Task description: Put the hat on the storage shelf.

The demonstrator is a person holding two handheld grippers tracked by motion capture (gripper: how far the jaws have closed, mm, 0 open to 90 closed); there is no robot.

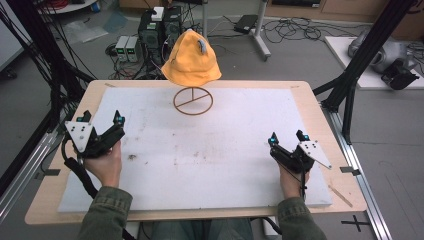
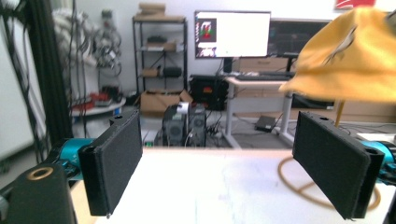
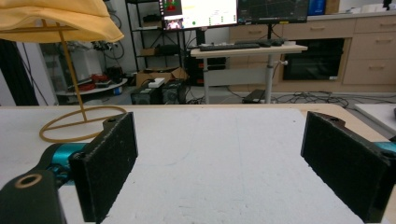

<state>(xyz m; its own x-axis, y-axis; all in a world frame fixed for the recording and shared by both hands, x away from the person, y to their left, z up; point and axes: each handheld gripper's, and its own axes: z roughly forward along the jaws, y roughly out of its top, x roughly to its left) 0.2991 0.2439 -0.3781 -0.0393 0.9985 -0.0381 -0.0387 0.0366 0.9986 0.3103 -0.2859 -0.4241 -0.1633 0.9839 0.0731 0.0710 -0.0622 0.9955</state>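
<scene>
A white foam board (image 1: 200, 150) covers most of the wooden table (image 1: 310, 107), leaving a bare wooden margin along each edge. A yellow bucket hat (image 1: 191, 57) sits on a thin wire stand (image 1: 193, 101) near the far edge, at the middle. The left gripper (image 1: 102, 119) rests near the board's left edge, jaws spread apart on nothing. The right gripper (image 1: 287, 137) lies toward the right edge, likewise released. Wide bare board lies between them
</scene>
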